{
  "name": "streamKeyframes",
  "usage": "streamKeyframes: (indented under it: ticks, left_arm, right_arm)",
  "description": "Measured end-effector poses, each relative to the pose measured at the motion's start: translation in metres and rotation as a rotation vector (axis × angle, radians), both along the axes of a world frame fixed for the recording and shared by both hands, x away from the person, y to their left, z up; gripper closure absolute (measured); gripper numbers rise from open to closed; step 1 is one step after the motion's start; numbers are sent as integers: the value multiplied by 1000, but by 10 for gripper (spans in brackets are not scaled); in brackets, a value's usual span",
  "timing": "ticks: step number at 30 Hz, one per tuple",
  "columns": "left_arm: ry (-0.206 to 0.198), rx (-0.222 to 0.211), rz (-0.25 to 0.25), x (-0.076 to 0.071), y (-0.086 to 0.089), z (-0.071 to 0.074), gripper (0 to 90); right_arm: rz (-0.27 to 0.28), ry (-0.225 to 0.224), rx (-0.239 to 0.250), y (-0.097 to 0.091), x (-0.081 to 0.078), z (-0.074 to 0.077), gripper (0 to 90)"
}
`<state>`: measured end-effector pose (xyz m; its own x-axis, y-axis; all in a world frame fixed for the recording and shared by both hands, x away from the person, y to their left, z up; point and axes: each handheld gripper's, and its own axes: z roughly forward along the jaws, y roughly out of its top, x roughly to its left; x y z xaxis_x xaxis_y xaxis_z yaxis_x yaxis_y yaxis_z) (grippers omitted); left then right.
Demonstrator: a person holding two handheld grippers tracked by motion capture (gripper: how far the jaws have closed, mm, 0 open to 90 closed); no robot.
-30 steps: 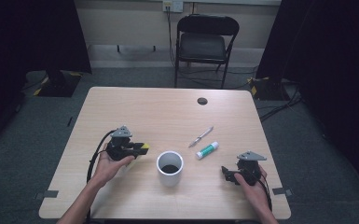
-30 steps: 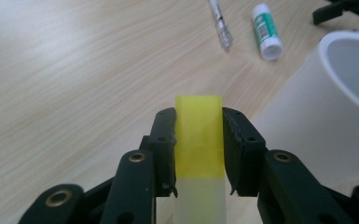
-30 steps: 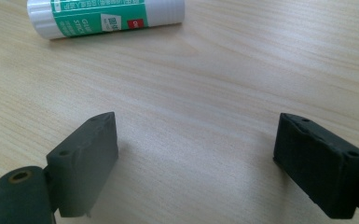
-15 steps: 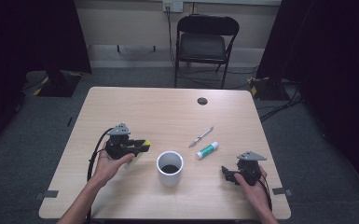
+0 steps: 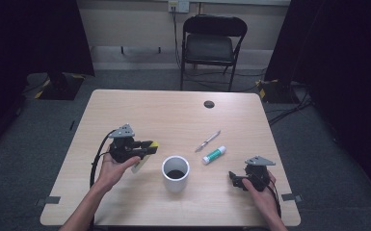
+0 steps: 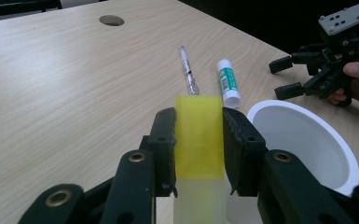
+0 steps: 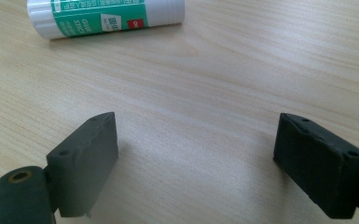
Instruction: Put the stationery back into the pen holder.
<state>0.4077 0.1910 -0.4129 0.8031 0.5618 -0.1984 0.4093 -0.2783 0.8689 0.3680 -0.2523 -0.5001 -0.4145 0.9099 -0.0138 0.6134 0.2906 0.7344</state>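
High view
Landmark: the white cup [image 5: 176, 172] stands on the wooden counter [image 5: 139, 110], near the person's edge
Left gripper [image 5: 150, 144]: just to the left of the cup, held in the person's left hand [image 5: 115, 166]; it pinches a yellow block [image 5: 147, 148] that pokes out toward the cup
Right gripper [image 5: 234, 178]: to the right of the cup and apart from it, low over the counter, in the right hand [image 5: 260, 190]; its jaws are spread with nothing between them
Glue stick [image 5: 214, 155]: lies flat just beyond the cup, up and to its right
Pen [image 5: 207, 141]: lies beyond the glue stick, farther from the cup
Round hole [image 5: 209, 104]: far behind the cup, in the counter top
Chair [image 5: 211, 41]: on the floor past the far edge, well away from the cup

Left gripper view
Left gripper [image 6: 199, 135]: both black jaws press on the sides of the yellow block [image 6: 198, 135]; the block is bright yellow on top and pale and see-through lower down
Cup [image 6: 307, 140]: just to the right of the block, its mouth open
Glue stick [image 6: 228, 82] and pen [image 6: 188, 70]: lie side by side beyond the cup's left rim
Right gripper [image 6: 286, 77]: past the cup on the far right, jaws apart

Right gripper view
Right gripper [image 7: 198, 149]: jaws wide apart, bare counter between them
Glue stick [image 7: 107, 16]: lies flat on the counter up ahead, white with a green label
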Motion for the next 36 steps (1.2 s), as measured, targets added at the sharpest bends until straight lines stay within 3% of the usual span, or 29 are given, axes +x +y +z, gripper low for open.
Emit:
streamKeyframes:
  ticks: [7,14,23,36]
  left_arm:
    - [-20,-20,5,-3,-6,6,671]
    - [-77,-48,-2,-9,-9,18,671]
    - [-99,-86,-23,-13,-16,32,672]
    - [-134,-117,-87,-16,-46,52,672]
  right_arm:
    - [0,0,0,0,0,0,126]
    - [1,-1,0,0,0,0,126]
    - [0,0,0,0,0,0,126]
    - [0,0,0,0,0,0,126]
